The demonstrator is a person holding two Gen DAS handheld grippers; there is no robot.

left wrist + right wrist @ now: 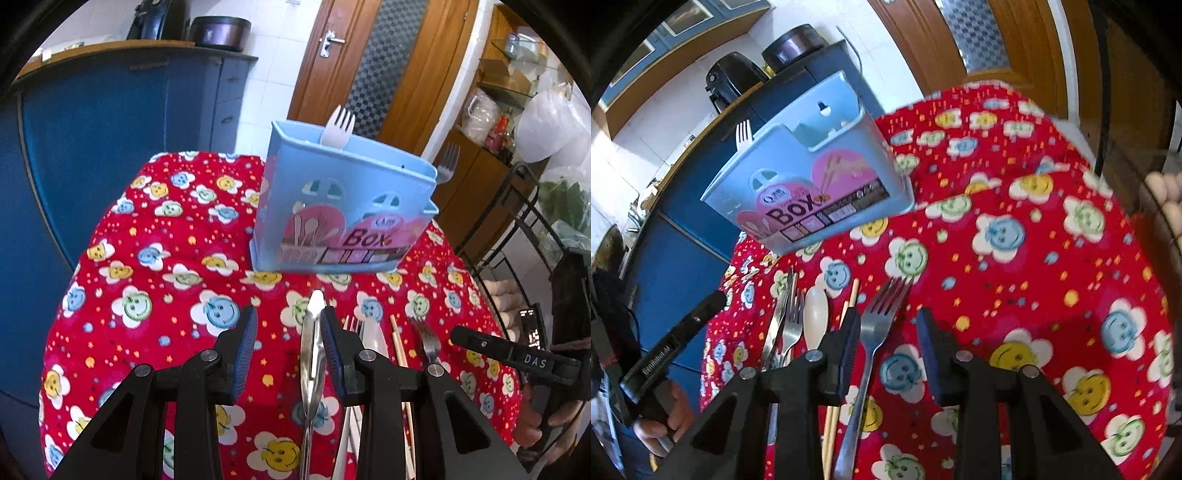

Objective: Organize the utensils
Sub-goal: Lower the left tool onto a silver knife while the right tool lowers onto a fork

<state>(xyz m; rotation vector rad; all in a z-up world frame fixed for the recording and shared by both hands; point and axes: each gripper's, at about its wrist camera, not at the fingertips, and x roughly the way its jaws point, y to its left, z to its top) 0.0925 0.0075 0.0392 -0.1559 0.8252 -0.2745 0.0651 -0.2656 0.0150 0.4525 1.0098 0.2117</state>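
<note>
A light blue utensil box (343, 206) stands on the red flowered cloth (166, 236), with a white plastic fork (338, 127) and a metal fork (447, 162) upright in it. My left gripper (288, 325) is open, low over the cloth; a metal spoon (312, 354) lies between its fingers, against the right pad. Beside it lie a fork, a white spoon, chopsticks (400, 347) and another fork (426, 339). My right gripper (890, 332) is open around a metal fork (875, 332) lying on the cloth. The box (809, 184) shows beyond it.
A blue cabinet (110, 147) stands behind the table on the left, with a wooden door (369, 66) behind. A black wire rack (517, 229) stands at the right. The right gripper's body (517, 358) and the left gripper's body (665, 350) sit close together.
</note>
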